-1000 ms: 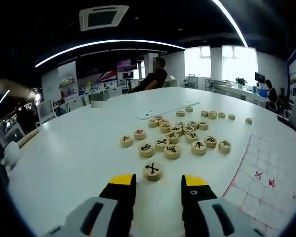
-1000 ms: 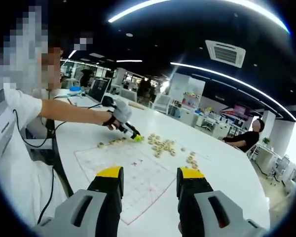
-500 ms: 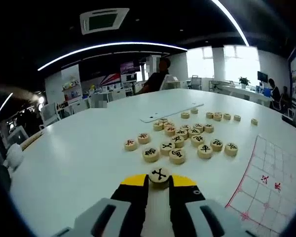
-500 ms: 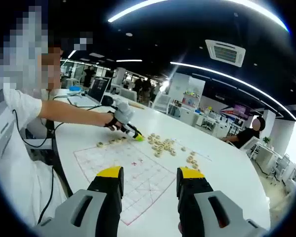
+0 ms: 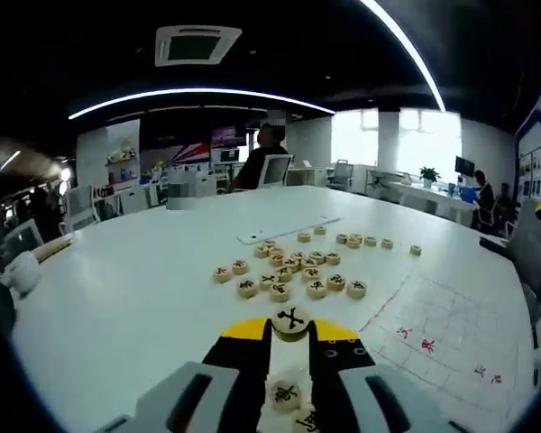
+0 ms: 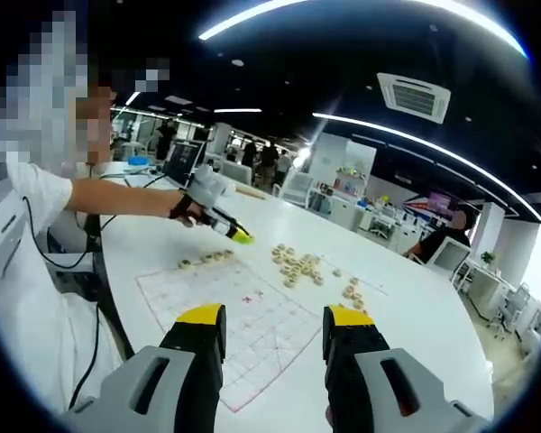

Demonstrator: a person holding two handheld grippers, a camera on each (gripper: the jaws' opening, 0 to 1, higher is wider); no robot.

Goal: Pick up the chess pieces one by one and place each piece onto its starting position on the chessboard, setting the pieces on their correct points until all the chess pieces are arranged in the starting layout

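Observation:
In the left gripper view my left gripper [image 5: 290, 332] is shut on a round wooden chess piece [image 5: 290, 319] with a black mark, lifted above the white table. Below it lie two more pieces [image 5: 286, 394]. A cluster of loose pieces [image 5: 288, 273] lies ahead, and the paper chessboard [image 5: 433, 334] with red marks spreads to the right. In the right gripper view my right gripper [image 6: 275, 327] hangs open over the chessboard [image 6: 243, 329], nothing between its jaws. The left gripper [image 6: 225, 225] appears there too, raised above a row of pieces [image 6: 206, 260] on the board's far edge.
A white table [image 5: 117, 298] carries a flat white strip [image 5: 284, 230] beyond the pieces. A short line of pieces [image 5: 365, 241] lies at the far right. A person [image 5: 261, 162] sits at the table's far side. The holder's arm and white sleeve [image 6: 36, 198] cross the right gripper view.
My left gripper shut on the black-marked piece and has now lifted it off the table. The right gripper has stayed still and open.

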